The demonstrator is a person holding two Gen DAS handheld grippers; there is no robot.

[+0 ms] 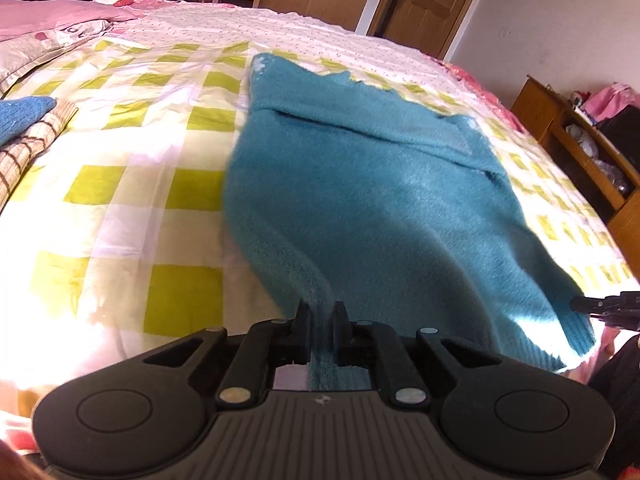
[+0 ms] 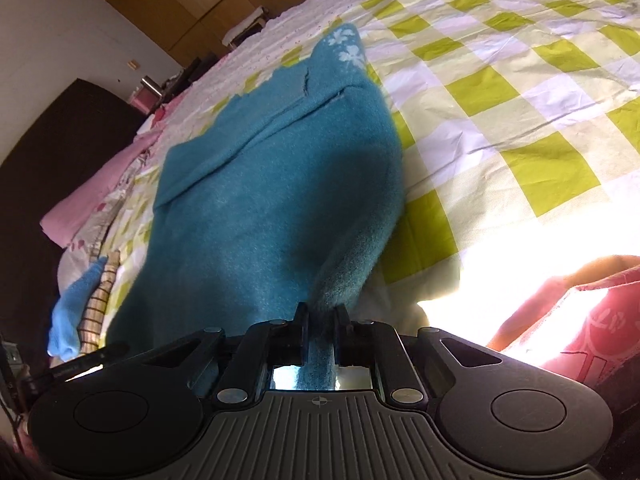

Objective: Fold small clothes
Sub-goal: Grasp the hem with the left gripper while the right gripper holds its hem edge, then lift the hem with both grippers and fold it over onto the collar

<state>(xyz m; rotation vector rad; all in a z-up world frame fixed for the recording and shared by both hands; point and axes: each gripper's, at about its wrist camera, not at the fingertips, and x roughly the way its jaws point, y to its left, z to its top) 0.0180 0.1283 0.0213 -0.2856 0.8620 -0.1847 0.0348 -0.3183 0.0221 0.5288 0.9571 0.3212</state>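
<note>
At the far left of the bed [image 1: 120,200], near its edge, a small pile of other clothes [image 1: 28,128] lies: a blue knit piece on top of a beige checked one. It is well apart from the work.

The teal sweater [image 1: 360,184] is spread on the yellow-and-white checked sheet in the middle of the bed. Its sleeves look already folded in across the body, and the part with white flower marks is at the far end. The near hem is raised off the sheet, held at two corners.

The left claw [image 1: 322,316] is closed narrow on the left corner of the hem; a strip of teal knit passes between its jaws and runs back toward the camera. The right claw [image 2: 322,314] is also closed narrow, pinching the other hem corner of the teal sweater [image 2: 272,184] in the same way. In the left wrist view the right claw [image 1: 576,304] shows only as a dark tip at the right edge, beside the sweater's ribbed corner.

I judge that the step in hand is to carry the hem forward and lay it over the far part, to fold the sweater in half. To do it well, both claws should rise together and stay level, with the hem kept lightly stretched between them so it does not sag in the middle. They should move forward at the same speed, so the fold line is straight, and lower the hem evenly before letting go. The knit is thick and soft, so it may slip if the grip loosens.
</note>
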